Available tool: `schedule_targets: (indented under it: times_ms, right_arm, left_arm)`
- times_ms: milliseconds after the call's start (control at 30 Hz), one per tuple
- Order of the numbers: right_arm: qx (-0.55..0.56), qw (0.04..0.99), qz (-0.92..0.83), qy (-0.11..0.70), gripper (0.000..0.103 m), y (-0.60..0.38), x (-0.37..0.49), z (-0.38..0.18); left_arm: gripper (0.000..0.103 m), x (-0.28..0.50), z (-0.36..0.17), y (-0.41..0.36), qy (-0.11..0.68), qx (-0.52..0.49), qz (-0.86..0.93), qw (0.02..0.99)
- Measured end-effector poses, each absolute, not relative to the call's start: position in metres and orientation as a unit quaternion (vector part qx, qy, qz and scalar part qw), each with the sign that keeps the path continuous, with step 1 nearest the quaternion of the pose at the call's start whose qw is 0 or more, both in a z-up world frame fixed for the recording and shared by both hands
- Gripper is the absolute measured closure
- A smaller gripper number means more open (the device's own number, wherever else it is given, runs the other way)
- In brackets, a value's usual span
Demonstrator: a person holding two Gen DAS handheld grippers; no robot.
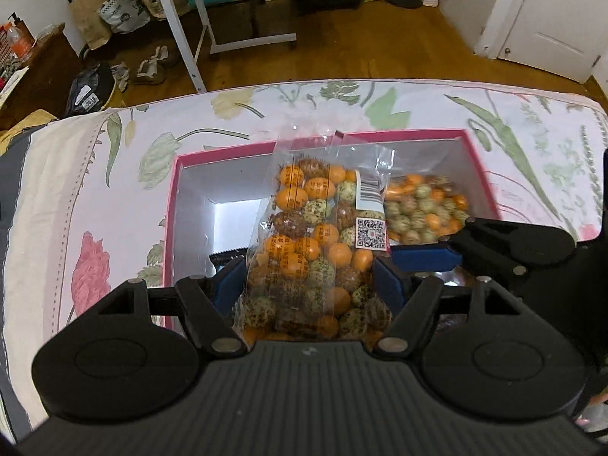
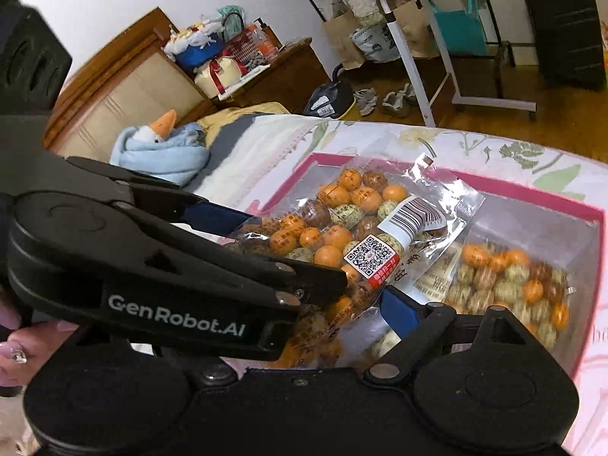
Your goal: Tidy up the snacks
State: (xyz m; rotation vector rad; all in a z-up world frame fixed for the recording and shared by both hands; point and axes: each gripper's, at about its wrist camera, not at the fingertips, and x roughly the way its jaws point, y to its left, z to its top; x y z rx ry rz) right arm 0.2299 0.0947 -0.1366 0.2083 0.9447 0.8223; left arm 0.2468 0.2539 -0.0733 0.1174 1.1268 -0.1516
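— Where is the snack bag [image 1: 311, 243]?
— Clenched in my left gripper [image 1: 307, 285], long axis pointing over the pink box [image 1: 174, 205], above its empty side

— Your right gripper [image 2: 364, 304]?
— Beside the bag; grip I cannot tell

The held snack bag [image 1: 315, 243] hides its lower end behind the left gripper [image 1: 308, 287] body. In the right wrist view, that gripper covers the right gripper's [image 2: 364, 296] left finger.

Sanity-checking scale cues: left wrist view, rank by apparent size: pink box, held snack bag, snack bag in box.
1. pink box
2. held snack bag, inflated by nearness to the camera
3. snack bag in box, partly hidden
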Motion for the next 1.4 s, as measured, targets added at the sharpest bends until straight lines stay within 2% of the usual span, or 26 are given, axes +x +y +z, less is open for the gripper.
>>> schedule_targets:
  times_ms: [167,300,567,1033,1300,1400]
  right_arm:
    - [0.056,0.813,0.367,0.449,0.014,0.106,0.238,-0.14]
    - [-0.017,0.835,0.365,0.412,0.014,0.111,0.227,-0.124]
    - [0.009,0.857,0.332,0.394,0.014,0.058,0.197,-0.109]
    - [0.061,0.915,0.2,0.346,0.014,-0.049,0.126,-0.076]
    - [0.043,0.934,0.14,0.327,0.014,-0.083,0.089,-0.039]
    - [0.036,0.939,0.117,0.321,0.014,-0.091,0.075,-0.03]
  left_arm:
    - [0.03,0.251,-0.089,0.261,0.52,0.03,-0.059,0.851]
    - [0.03,0.245,-0.097,0.258,0.488,0.052,-0.038,0.871]
    - [0.03,0.221,-0.093,0.268,0.468,-0.033,-0.049,0.882]
    - [0.03,0.151,-0.041,0.225,0.428,-0.031,-0.101,0.898]
    - [0.03,0.115,-0.001,0.19,0.409,0.006,-0.126,0.904]
    - [0.023,0.099,0.01,0.178,0.395,0.0,-0.135,0.909]
